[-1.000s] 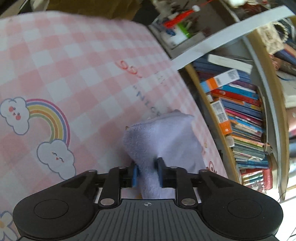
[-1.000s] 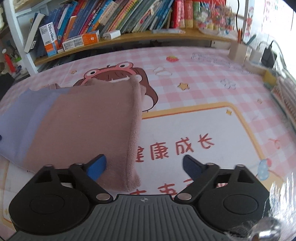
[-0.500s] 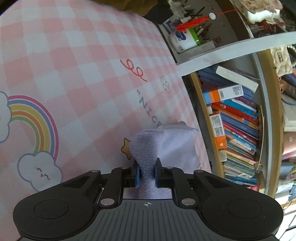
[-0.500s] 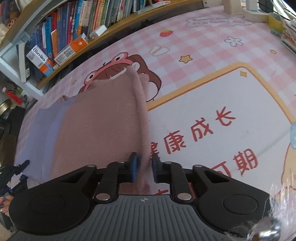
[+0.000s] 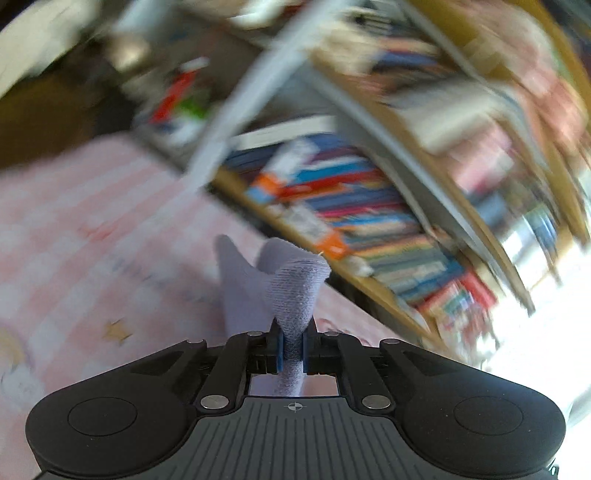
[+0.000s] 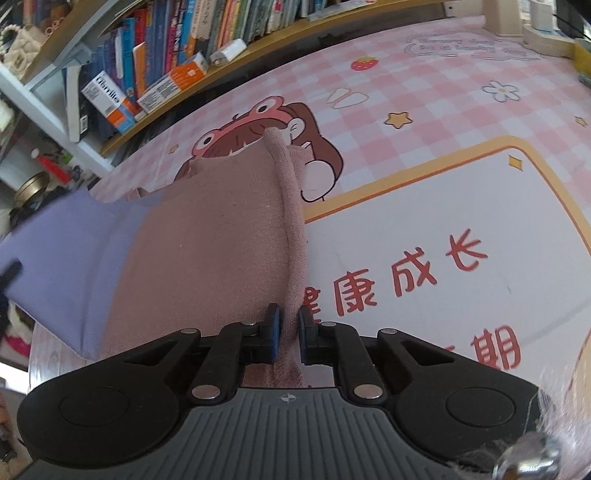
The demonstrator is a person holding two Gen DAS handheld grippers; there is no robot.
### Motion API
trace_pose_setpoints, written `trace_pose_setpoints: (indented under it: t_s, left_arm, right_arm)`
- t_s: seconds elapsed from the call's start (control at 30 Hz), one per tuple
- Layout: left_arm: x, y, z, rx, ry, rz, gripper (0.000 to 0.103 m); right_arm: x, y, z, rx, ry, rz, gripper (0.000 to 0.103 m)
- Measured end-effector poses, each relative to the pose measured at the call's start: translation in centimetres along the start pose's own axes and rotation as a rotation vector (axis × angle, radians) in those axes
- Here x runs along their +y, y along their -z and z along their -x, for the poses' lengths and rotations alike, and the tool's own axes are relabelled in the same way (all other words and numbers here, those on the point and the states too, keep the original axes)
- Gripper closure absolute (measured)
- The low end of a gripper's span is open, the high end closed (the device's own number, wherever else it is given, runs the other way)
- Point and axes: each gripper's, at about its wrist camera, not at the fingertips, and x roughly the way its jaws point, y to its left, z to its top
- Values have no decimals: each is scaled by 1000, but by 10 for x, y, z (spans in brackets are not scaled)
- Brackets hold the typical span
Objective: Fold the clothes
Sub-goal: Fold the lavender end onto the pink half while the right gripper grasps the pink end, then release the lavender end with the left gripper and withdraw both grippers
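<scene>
The garment is a soft knit piece, dusty pink [image 6: 221, 236] with a lavender band [image 6: 74, 251] at its left end. It is lifted off the pink checked table cover [image 6: 424, 103]. My right gripper [image 6: 288, 332] is shut on its pink hemmed edge. My left gripper [image 5: 291, 350] is shut on the lavender end [image 5: 291, 288], which bunches up between the pads. The left wrist view is motion-blurred.
A bookshelf packed with books [image 6: 177, 55] runs along the table's far edge and also shows in the left wrist view [image 5: 369, 206]. A white panel with red Chinese characters [image 6: 424, 266] lies right of the garment. Small boxes [image 6: 517, 18] stand at the far right.
My left gripper has swung up and round with the lavender end, now facing the bookshelf. My right gripper, open a second ago, has shut on the pink edge and lifted it.
</scene>
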Motion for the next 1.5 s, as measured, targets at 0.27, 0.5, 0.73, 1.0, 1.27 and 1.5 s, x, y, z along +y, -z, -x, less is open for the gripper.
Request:
trace_pose_setpoints:
  t_s: [0.27, 0.5, 0.73, 1.0, 1.27, 1.5]
  left_arm:
    - [-135, 65, -19, 184, 79, -634, 91]
    - [-159, 126, -52, 441, -5, -795, 75]
    - [-170, 138, -48, 414, -12, -799, 77]
    - [-173, 129, -36, 415, 16, -759, 68]
    - [-137, 55, 17, 218, 110, -464, 63]
    - [-82, 57, -31, 312, -102, -437, 89]
  right_arm:
    - [-13, -6, -2, 34, -86, 37, 94]
    - [-25, -6, -2, 55, -160, 42, 94]
    - [-32, -8, -4, 73, -198, 61, 93]
    - [-36, -15, 5, 55, -204, 56, 87]
    - [-33, -39, 40, -66, -312, -2, 53]
    - [-2, -34, 1, 83, -275, 33, 48]
